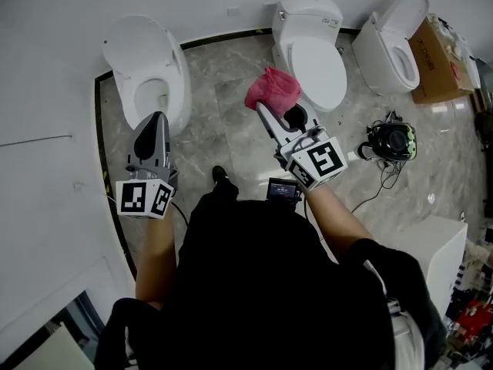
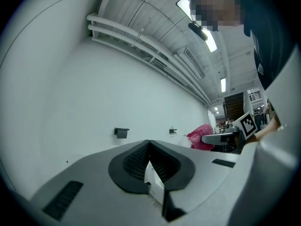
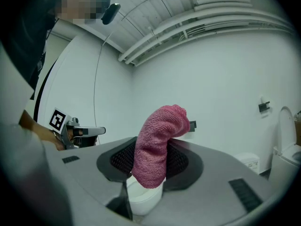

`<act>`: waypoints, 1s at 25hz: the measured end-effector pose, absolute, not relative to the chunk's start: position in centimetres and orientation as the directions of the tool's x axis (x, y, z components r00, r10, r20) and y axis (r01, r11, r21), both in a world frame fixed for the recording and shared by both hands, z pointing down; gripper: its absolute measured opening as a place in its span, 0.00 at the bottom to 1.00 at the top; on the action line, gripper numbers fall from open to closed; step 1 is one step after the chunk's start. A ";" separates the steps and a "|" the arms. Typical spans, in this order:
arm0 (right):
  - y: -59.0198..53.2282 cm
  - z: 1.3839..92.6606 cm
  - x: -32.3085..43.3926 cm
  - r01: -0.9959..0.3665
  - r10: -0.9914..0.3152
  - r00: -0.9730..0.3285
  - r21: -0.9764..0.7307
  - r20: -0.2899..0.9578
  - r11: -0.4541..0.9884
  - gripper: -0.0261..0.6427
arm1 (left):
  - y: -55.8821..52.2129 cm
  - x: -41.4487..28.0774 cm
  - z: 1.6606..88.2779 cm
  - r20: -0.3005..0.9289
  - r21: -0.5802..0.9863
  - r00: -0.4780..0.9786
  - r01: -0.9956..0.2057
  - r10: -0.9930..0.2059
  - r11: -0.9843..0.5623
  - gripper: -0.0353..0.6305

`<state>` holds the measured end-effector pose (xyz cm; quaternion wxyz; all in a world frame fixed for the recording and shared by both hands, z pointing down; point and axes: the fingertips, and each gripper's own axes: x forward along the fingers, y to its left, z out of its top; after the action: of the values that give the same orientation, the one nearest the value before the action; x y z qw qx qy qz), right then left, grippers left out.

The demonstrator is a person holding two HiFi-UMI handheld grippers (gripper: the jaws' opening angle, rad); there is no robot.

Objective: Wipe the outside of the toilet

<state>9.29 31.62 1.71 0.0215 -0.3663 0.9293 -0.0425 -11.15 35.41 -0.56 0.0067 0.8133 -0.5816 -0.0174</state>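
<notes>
**Pink cloth clamped in our right gripper, beside the middle toilet**

We stand on a grey marble floor (image 1: 231, 129) facing three white toilets set along a white wall (image 1: 62, 6). The middle toilet (image 1: 312, 56) has its lid shut. The left toilet (image 1: 146, 68) and the right toilet (image 1: 393, 52) both have their lids up. A cardboard box (image 1: 439, 60) sits just beside the right toilet, on its far side.

Our right gripper (image 1: 263, 108) reaches toward the middle toilet with its fingers (image 3: 181, 161) clenched on a pink cloth (image 1: 273, 90). In the right gripper view the knitted cloth (image 3: 157, 147) rises from between the ribbed black pads and flops over to the right at its top. From the head view the cloth hangs at the left edge of the middle toilet's lid. We cannot tell whether it touches the porcelain.

Our left gripper (image 1: 156, 119) is held lower and to the left, in front of the left toilet's bowl. Its fingers (image 2: 134, 161) are pressed together with nothing between them, and its own view looks up at the bare wall and ceiling.

On the floor to the right lies a black device (image 1: 393, 140) with loose cables around it.
</notes>
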 end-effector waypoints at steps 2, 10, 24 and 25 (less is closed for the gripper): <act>34.2 2.5 11.0 -0.687 -0.691 -0.723 -0.100 -0.002 0.720 0.29 | 37.9 -9.6 0.1 -0.007 0.028 0.315 -0.949 -0.949 -0.315 0.08; 43.1 5.9 16.6 -0.695 -0.697 -0.715 -0.144 0.044 0.704 0.29 | 47.2 -4.4 2.6 0.082 0.056 0.309 -0.951 -0.947 -0.306 0.08; 51.6 5.6 10.9 -0.700 -0.694 -0.714 -0.108 0.091 0.706 0.29 | 55.0 -7.8 2.5 0.084 0.025 0.350 -0.937 -0.933 -0.349 0.08; 52.2 5.6 10.0 -0.706 -0.700 -0.708 -0.103 0.094 0.700 0.29 | 55.6 -8.8 2.5 0.080 0.026 0.349 -0.937 -0.934 -0.348 0.08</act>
<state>9.98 52.20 5.58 -0.0236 -0.3814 0.9218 -0.0658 -8.79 55.56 2.46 0.0338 0.8207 -0.5698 0.0255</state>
